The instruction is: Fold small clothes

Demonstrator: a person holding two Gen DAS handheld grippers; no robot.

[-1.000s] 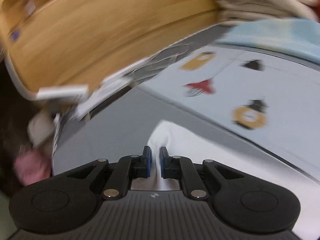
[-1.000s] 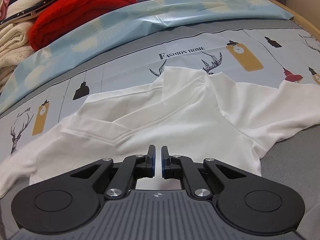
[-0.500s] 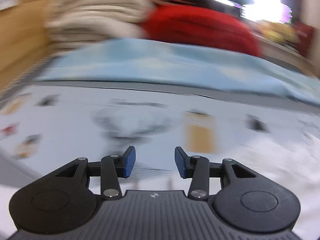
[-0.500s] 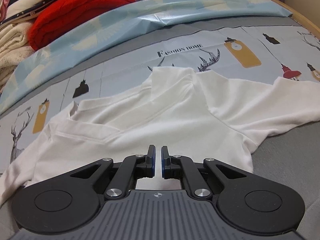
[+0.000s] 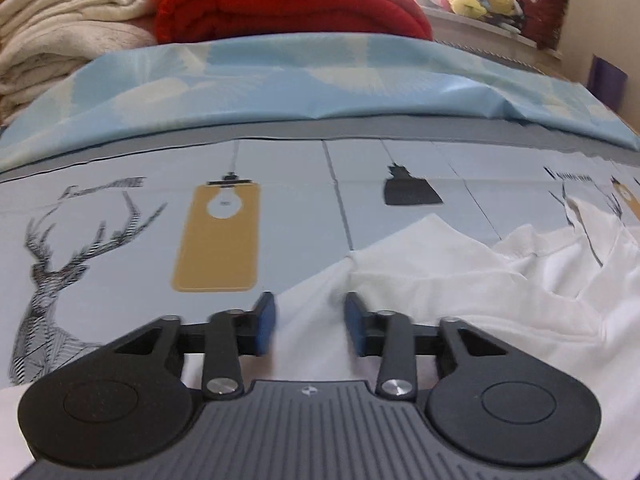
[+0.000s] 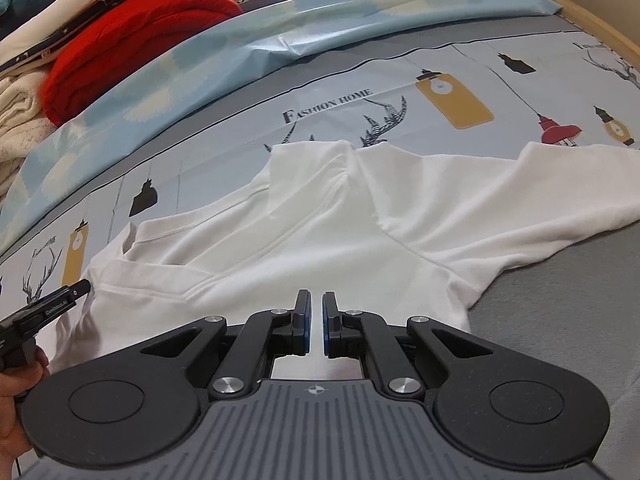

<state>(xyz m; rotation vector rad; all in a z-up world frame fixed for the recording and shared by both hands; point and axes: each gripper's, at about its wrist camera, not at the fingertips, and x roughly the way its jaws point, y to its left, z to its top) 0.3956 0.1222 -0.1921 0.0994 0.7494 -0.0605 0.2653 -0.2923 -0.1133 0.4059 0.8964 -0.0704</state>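
Observation:
A small white shirt [image 6: 320, 232] lies spread on the printed cloth, collar toward the far side, one sleeve out to the right. My right gripper [image 6: 316, 324] is shut on the shirt's near hem. My left gripper [image 5: 310, 320] is open and empty, its fingers low over the shirt's left edge [image 5: 420, 280]. The left gripper also shows at the left edge of the right wrist view [image 6: 48, 308], beside the shirt's left side, with a hand behind it.
The printed grey-blue cloth [image 6: 460, 92] covers the surface. A light blue sheet [image 5: 280, 80] lies along the far side. Behind it are a folded red blanket [image 5: 288, 4] and cream towels [image 5: 68, 28]. A wooden rim [image 6: 600, 28] curves at the far right.
My left gripper let go of the white cloth, opened, and swung round to the shirt's left edge. The right gripper stayed shut; the shirt shifted and lies flatter.

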